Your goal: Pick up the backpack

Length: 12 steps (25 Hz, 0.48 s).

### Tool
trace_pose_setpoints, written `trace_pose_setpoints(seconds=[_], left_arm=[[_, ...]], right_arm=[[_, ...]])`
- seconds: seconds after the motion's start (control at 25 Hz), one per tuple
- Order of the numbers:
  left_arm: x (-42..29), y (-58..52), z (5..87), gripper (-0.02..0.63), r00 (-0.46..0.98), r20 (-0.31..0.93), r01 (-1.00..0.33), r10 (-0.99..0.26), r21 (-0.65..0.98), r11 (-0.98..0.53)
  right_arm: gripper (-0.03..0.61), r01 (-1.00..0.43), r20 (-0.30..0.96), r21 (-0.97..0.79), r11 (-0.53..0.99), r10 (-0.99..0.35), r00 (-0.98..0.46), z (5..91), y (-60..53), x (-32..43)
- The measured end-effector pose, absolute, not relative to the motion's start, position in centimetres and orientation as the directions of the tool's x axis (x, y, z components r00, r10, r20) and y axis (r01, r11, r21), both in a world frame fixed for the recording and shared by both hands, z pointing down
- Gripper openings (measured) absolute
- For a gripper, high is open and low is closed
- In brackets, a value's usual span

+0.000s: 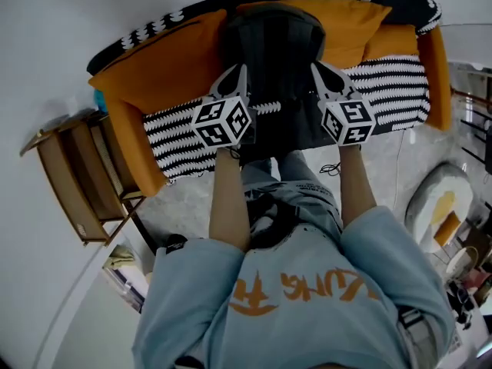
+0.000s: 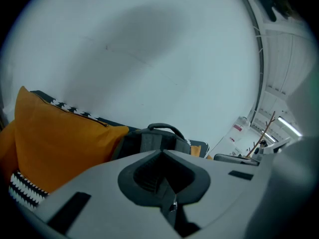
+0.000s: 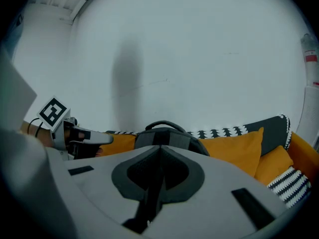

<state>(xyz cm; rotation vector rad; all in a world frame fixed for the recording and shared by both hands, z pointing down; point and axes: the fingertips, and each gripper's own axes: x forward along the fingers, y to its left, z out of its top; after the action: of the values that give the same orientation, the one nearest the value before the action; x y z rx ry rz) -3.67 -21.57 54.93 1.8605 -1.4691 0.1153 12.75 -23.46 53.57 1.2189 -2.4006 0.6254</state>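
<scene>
Your backpack stands on the striped sofa against orange cushions, with your left gripper and right gripper each pinched on it (apparently a dark strap), a white wall behind and a wooden shelf alongside.

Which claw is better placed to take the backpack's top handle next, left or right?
Right, narrowly. The handle of the backpack sits straight ahead of the right claw; the left claw has an orange cushion close beside. Both are shut now.
</scene>
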Motion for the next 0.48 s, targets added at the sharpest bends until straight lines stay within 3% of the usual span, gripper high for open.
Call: trace_pose_setpoints(seconds=[0.2, 0.28, 0.32, 0.4, 0.48], left_arm=[[-4.0, -22.9, 57.5, 0.021, 0.329, 0.538, -0.881, -0.776, 0.471, -0.047], [-4.1, -23.7, 58.2, 0.021, 0.332, 0.544, -0.882, -0.771, 0.469, -0.049], [-4.1, -24.1, 58.4, 0.028, 0.333, 0.546, -0.882, -0.769, 0.468, -0.049], [-4.0, -24.9, 58.9, 0.133, 0.340, 0.549, -0.880, -0.764, 0.473, -0.052], [-3.8, -25.5, 59.5, 0.161, 0.349, 0.556, -0.879, -0.754, 0.473, -0.058]], right_arm=[[0.008, -0.800, 0.530, -0.252, 0.545, -0.614, -0.585, 56.1, -25.5, 12.8], [0.088, -0.784, 0.538, -0.271, 0.558, -0.587, -0.605, 57.0, -26.1, 12.7], [0.094, -0.778, 0.542, -0.276, 0.564, -0.577, -0.611, 57.3, -26.5, 12.7], [0.098, -0.770, 0.547, -0.285, 0.570, -0.563, -0.619, 57.8, -27.2, 12.8], [0.109, -0.763, 0.548, -0.301, 0.572, -0.550, -0.629, 58.3, -27.8, 13.0]])
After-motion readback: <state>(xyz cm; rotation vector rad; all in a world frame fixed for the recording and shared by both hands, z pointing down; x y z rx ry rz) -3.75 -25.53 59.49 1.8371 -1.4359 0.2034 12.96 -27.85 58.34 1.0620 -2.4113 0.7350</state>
